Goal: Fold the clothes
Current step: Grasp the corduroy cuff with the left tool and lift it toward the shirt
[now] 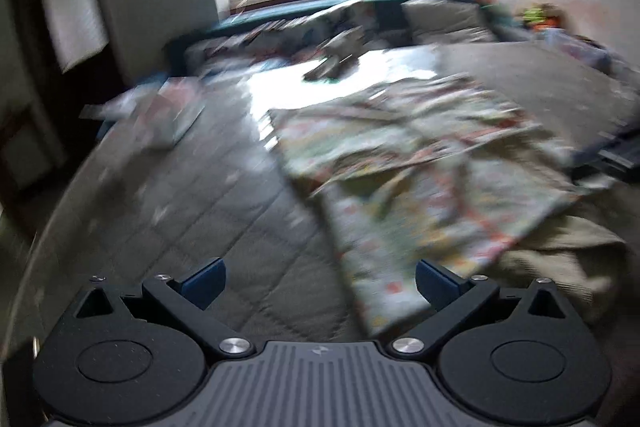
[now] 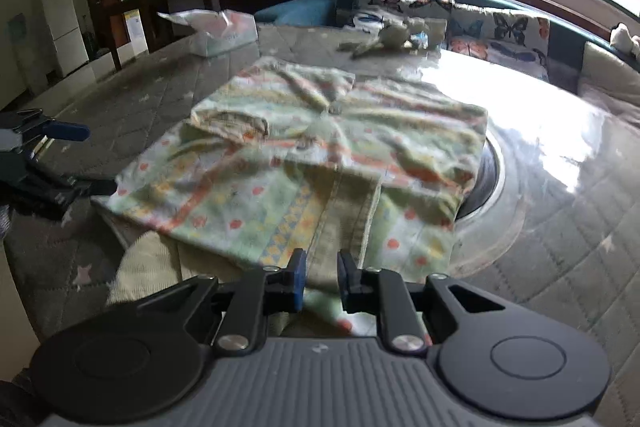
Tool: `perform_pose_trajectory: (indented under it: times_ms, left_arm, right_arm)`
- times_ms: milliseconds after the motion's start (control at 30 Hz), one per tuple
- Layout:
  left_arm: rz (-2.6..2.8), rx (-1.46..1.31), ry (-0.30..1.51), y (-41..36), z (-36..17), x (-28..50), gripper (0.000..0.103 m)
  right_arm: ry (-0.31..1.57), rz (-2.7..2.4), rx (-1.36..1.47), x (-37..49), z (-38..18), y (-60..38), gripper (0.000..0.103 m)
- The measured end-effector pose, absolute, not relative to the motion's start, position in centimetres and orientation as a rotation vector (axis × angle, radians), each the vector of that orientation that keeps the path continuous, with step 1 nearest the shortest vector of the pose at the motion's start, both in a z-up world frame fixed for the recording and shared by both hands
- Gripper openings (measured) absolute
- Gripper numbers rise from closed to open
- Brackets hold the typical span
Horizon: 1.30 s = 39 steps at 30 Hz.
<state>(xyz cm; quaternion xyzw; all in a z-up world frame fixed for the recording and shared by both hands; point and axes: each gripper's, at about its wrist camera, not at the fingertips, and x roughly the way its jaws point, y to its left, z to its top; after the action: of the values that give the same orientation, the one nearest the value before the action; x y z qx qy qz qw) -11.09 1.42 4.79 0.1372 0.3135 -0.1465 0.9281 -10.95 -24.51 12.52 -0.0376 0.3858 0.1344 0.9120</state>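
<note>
Patterned garment, part-folded, lying flat on the quilted table cover.
Soft, light, limp: your right gripper pinches its near hem narrowly; left gripper hangs wide, empty. Grasp edges or corners.

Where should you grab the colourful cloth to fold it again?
Probably at the patterned cloth's near edge, coming in low from the front. That edge lies loose and slightly raised over the beige garment, and the right hand-held gripper already pinches a fold there.
</note>
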Motion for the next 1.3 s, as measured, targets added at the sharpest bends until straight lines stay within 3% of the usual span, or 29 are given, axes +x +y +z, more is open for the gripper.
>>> perform_pose_trajectory:
  times_ms: [533,667,733,800,867,1000,1067,1167,1300]
  left_arm:
    - [-0.753,0.679,0.447,-6.1,1.5,-16.7,0.072]
    - [-0.796,0.655,0.419,-7.1,1.6,-16.4,0.054]
    - [-0.815,0.627,0.412,-7.3,1.8,-16.0,0.040]
    - [-0.831,0.594,0.412,-7.4,2.0,-15.6,0.019]
    - [-0.826,0.552,0.414,-7.4,2.5,-15.1,0.012]
    - [-0.796,0.392,0.450,-6.2,4.6,-12.7,0.007]
    - [-0.773,0.313,0.468,-5.5,5.8,-11.4,0.006]
    - [-0.751,0.231,0.484,-5.0,7.1,-9.3,0.006]
    - [-0.735,0.183,0.513,-4.9,7.4,-7.4,0.006]
  right_arm:
    - [0.815,0.279,-0.114,-11.6,12.4,-25.0,0.021]
    - [0.824,0.282,-0.125,-12.3,12.4,-25.2,0.022]
    - [0.821,0.286,-0.134,-12.7,12.6,-25.2,0.024]
    - [0.818,0.287,-0.145,-12.9,12.7,-25.4,0.029]
    - [0.818,0.287,-0.164,-13.2,12.9,-25.5,0.030]
    - [0.824,0.305,-0.218,-14.3,13.0,-25.8,0.034]
    - [0.820,0.327,-0.248,-14.8,13.0,-25.7,0.035]
    - [0.809,0.362,-0.286,-15.4,13.0,-25.3,0.044]
    - [0.756,0.400,-0.305,-14.7,12.6,-23.8,0.046]
